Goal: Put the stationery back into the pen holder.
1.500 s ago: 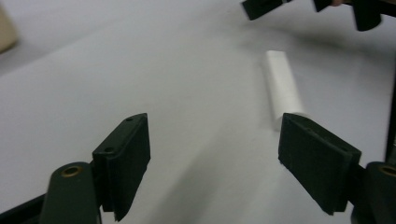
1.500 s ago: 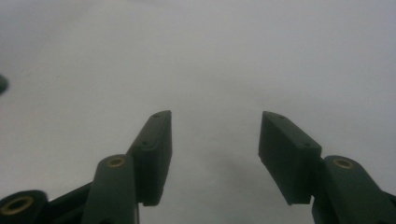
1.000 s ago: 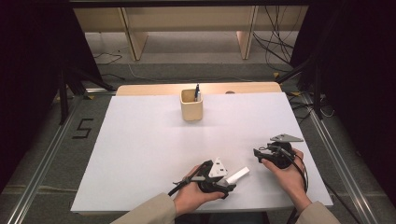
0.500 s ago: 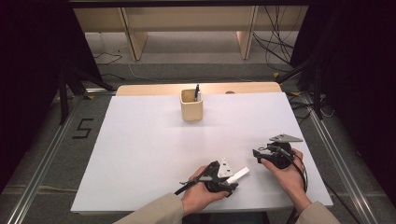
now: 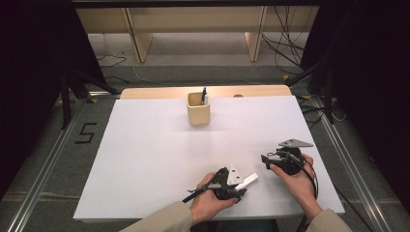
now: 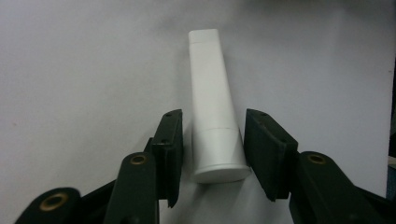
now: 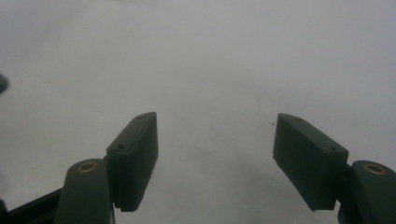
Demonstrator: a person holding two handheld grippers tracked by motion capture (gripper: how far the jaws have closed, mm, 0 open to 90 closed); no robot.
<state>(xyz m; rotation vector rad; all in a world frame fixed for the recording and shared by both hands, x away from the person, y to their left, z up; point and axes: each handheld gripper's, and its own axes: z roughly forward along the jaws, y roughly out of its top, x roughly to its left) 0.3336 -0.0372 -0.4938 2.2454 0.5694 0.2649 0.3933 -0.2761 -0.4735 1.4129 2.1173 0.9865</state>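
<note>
While the white plastic tube lies flat on the white tabletop, its long axis runs straight out between the left gripper fingers. These have just been closing around its wide end, not yet pressing. The right gripper, beside the tube, stands open and empty.

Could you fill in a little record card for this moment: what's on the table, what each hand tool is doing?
Surface: white table
Object in hand: white tube, lying flat
Left gripper: jaws either side of the tube's wide end, just been closing, a sliver of gap visible at each pad
Right gripper: open, nothing between the jaws
Far side: wooden pen holder, upright, pens inside
</note>
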